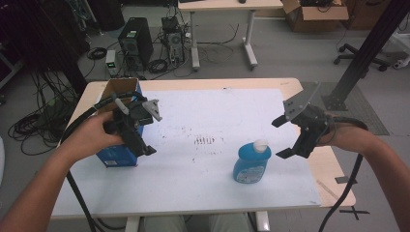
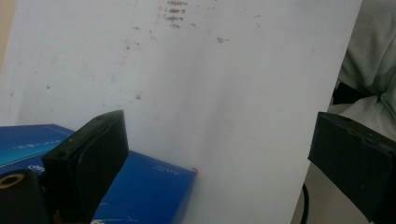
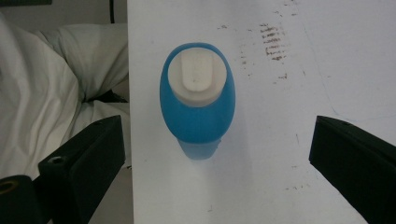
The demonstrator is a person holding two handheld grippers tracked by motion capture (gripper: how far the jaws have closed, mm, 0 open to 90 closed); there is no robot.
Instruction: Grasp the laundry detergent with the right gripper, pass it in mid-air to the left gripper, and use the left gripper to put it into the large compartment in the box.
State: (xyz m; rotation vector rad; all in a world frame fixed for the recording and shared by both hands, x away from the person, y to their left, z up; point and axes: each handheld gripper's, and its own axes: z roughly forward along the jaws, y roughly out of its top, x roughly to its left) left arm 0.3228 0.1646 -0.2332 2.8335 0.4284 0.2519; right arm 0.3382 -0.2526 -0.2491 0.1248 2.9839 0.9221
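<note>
Your right gripper (image 1: 283,137) sits at the right of the high view, held above the white sheet with its jaws wide apart and nothing between them. In the right gripper view those two black jaws stand at the lower left and lower right corners, and the blue bottle (image 3: 198,100) shows between them from above, its white cap (image 3: 196,76) facing the camera. The jaws are clear of the bottle on both sides.

In the high view the blue bottle (image 1: 251,163) stands upright on the white sheet (image 1: 203,169), lower centre of the frame, just left of and below your right gripper.

Your left gripper (image 1: 138,133) is at the left of the high view, over the open blue box (image 1: 117,155) near the sheet's left edge. In the left gripper view its jaws are also spread apart and empty; the left jaw overlaps the blue box (image 2: 149,191) in the lower left of that frame, and I cannot tell whether it touches.

The sheet covers most of the wooden table (image 1: 333,174). Small dark smudges (image 1: 204,140) mark the sheet's middle.
</note>
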